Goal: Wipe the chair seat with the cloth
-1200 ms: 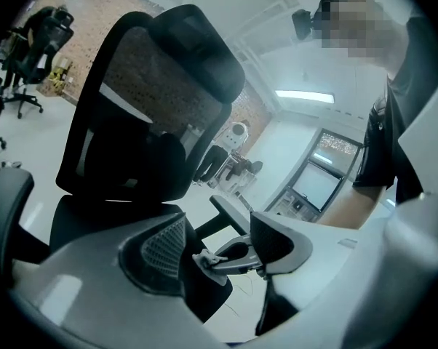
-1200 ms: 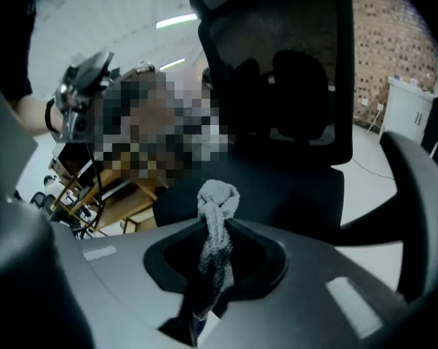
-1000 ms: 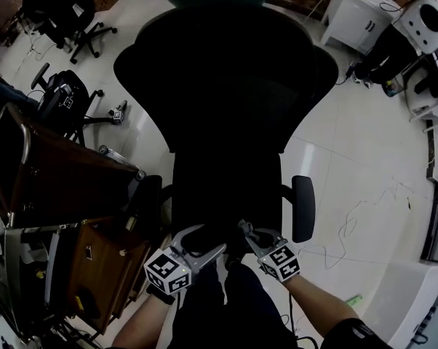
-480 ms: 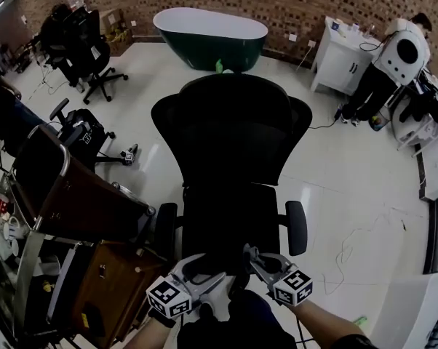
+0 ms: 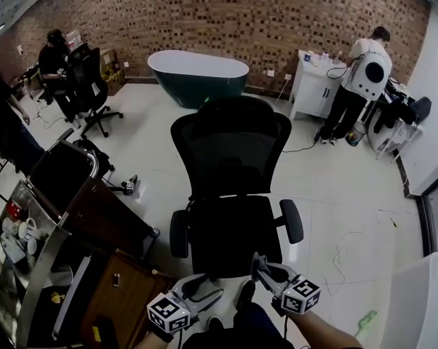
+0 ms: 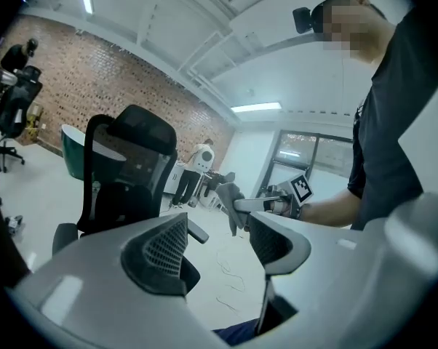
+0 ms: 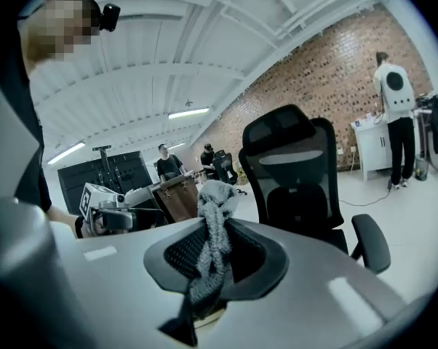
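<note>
The right gripper (image 7: 213, 264) is pinching the soft, light cloth (image 7: 217, 202) by a bunched fold, seemingly securely. The left gripper (image 6: 217, 244) is idling with jaws apart, empty, near the chair seat (image 5: 230, 227).

left gripper (image 5: 204, 288): grey fingers (image 6: 161, 253), black-white marker cube (image 5: 168, 313) | right gripper (image 5: 263, 269): alike | shirt (image 6: 397, 122): dark, short-sleeved

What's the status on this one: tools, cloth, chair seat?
Left tool open, empty. Right tool shut on grey cloth. Both short of the chair seat, no contact. Nothing lying on the seat.
</note>
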Action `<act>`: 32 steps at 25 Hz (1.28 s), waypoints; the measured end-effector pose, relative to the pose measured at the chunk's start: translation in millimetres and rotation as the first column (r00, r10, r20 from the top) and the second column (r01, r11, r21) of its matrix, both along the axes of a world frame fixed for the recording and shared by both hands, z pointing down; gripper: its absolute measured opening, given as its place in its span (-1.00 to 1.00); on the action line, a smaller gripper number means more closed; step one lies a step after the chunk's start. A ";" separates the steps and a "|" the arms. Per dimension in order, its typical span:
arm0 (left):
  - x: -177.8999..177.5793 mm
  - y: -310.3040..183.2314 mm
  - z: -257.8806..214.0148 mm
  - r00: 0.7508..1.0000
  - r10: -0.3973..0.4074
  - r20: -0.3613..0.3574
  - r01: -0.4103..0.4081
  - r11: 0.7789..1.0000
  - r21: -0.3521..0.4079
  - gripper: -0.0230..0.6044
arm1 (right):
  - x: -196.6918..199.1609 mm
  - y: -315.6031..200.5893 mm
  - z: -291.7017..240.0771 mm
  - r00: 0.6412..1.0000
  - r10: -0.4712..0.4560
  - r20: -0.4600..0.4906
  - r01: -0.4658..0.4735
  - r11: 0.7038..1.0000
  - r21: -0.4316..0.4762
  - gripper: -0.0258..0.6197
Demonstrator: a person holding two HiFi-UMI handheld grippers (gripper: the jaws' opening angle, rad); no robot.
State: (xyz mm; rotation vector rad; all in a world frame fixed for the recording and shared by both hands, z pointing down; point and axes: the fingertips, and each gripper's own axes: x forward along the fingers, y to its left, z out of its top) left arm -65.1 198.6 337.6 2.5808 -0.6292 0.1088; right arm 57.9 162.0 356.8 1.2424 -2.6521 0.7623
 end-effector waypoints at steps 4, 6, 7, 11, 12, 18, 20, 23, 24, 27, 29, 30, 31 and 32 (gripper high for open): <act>-19.7 51.9 -9.6 1.000 0.016 -0.007 -0.016 1.000 -0.007 0.00 | -5.9 59.6 -18.9 0.999 0.032 0.009 -0.032 0.999 0.008 -0.74; -22.2 71.3 -15.6 1.000 0.025 -0.006 -0.025 1.000 -0.004 0.00 | -3.4 86.4 -27.0 0.999 0.044 0.009 -0.044 0.999 0.009 -0.74; -22.1 79.1 -19.7 1.000 0.028 -0.004 -0.028 1.000 0.000 0.00 | -1.5 98.0 -31.7 0.999 0.050 0.010 -0.050 0.999 0.011 -0.74; -17.7 102.6 -34.2 0.999 0.035 0.001 -0.035 0.999 0.028 0.00 | 6.1 133.1 -50.0 0.997 0.070 0.023 -0.070 0.997 0.026 -0.74; -15.2 107.1 -37.3 0.999 0.035 0.000 -0.035 0.999 0.039 0.00 | 8.1 139.6 -53.8 0.997 0.068 0.024 -0.068 0.997 0.033 -0.74; 4.6 129.2 -54.7 0.999 -0.007 -0.032 0.010 0.998 0.067 0.00 | 23.2 161.8 -77.8 0.999 0.033 0.042 -0.037 0.995 0.093 -0.74; 12.8 134.5 -57.5 0.999 -0.015 -0.033 0.017 0.997 0.072 0.00 | 26.6 163.4 -89.0 0.999 0.017 0.047 -0.023 0.992 0.124 -0.75; 23.8 141.7 -62.1 0.999 -0.024 -0.036 0.027 0.997 0.078 0.00 | 30.0 168.3 -99.1 0.999 -0.008 0.053 0.000 0.988 0.154 -0.75; 26.4 144.0 -63.9 0.999 -0.030 -0.040 0.033 0.996 0.080 0.00 | 31.5 170.9 -100.0 0.999 -0.016 0.052 0.008 0.987 0.159 -0.75; 30.5 147.3 -67.8 0.998 -0.046 -0.042 0.050 0.995 0.090 0.00 | 34.0 175.0 -102.7 0.998 -0.037 0.053 0.028 0.986 0.166 -0.75; 30.6 148.5 -68.5 0.998 -0.055 -0.040 0.059 0.993 0.099 0.00 | 34.5 176.2 -103.1 0.997 -0.047 0.057 0.037 0.984 0.174 -0.75; 29.9 148.7 -68.7 0.997 -0.062 -0.041 0.065 0.993 0.103 0.00 | 34.8 176.3 -103.0 0.997 -0.051 0.057 0.040 0.983 0.177 -0.75; 29.1 148.5 -69.1 0.997 -0.068 -0.042 0.073 0.992 0.107 0.00 | 35.4 176.0 -103.1 0.997 -0.053 0.057 0.042 0.983 0.180 -0.75; 28.4 148.4 -69.6 0.996 -0.075 -0.044 0.079 0.991 0.109 0.00 | 36.3 175.3 -103.5 0.997 -0.054 0.058 0.042 0.982 0.182 -0.75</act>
